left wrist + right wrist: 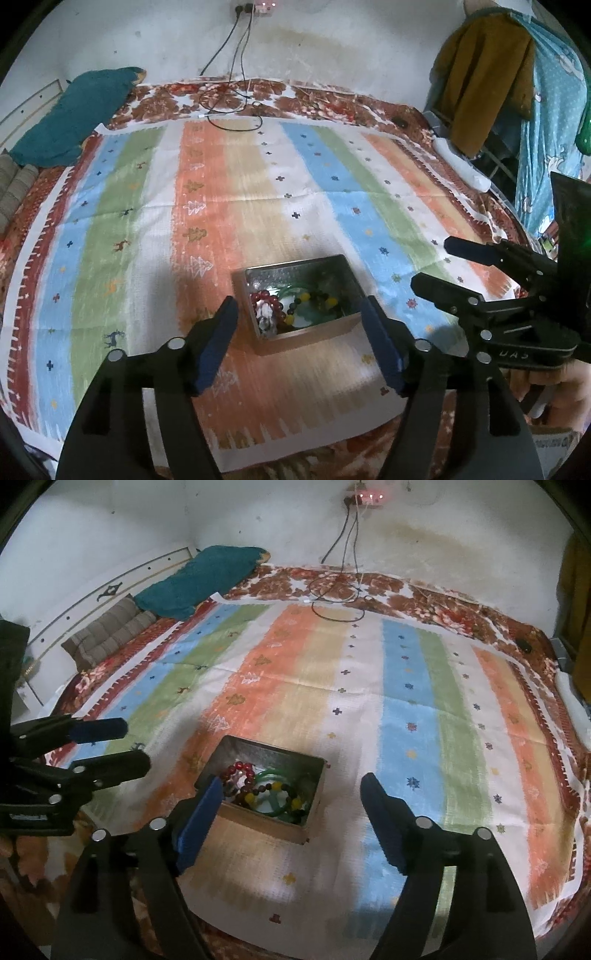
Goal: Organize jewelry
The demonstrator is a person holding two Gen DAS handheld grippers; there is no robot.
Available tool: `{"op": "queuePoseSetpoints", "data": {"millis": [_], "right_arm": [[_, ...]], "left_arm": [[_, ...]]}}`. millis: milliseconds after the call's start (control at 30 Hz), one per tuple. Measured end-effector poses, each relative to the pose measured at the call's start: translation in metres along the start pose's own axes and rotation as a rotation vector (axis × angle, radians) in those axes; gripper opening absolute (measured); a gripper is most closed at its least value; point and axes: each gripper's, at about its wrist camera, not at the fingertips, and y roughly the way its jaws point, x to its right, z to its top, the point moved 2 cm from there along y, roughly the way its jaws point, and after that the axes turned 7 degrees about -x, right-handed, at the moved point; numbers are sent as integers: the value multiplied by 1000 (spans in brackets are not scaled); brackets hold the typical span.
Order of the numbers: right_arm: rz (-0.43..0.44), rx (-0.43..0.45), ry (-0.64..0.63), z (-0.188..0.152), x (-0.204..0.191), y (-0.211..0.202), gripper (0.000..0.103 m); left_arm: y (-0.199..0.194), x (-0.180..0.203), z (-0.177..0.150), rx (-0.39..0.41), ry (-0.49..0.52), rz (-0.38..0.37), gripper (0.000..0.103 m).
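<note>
An open metal box [334,326] sits on a striped cloth [229,206]; it also shows in the right wrist view [266,825]. Inside lie a red bead bracelet [267,301], a dark and yellow bead bracelet [317,299] and a green bangle [271,775]. My left gripper [299,314] is open and empty, its fingers on either side of the box, just in front of it. My right gripper [291,794] is open and empty above the box's near right corner. The right gripper shows in the left wrist view [436,266], the left gripper in the right wrist view [125,746].
The cloth [406,701] covers a floral blanket on a bed. A teal pillow [74,114] and a striped cushion [110,635] lie at the far left. Charger cables [229,107] trail from the wall. Clothes [487,74] hang at the right.
</note>
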Motion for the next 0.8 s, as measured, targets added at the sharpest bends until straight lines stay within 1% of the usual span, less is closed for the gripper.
{"op": "queuePoseSetpoints", "data": {"millis": [100,167,233,300,467,567,800], "right_arm": [[-3,5,6,-5,2,-4,85],[-12,7,18,-8,5,-5,89],[-54,27,26,-10,6,-9,91],[-57,34,23,-11,6,-12,92],[-39,32,28,-15,9,-17,93],[-19,31,35,-20,11,-19,93],[-20,47,29,-24,11,-20,94]], "left_arm": [[-1,1,-7,-4,13,9,82],[0,1,-12,-8,20,18,83],[-3,2,-14,11,27,27,85],[-4,3,-14,23,32,39,90],[-4,0,-16,37,22,61,94],[-5,2,-17,50,38,72,95],[-5,4,-17,57,40,75,97]]}}
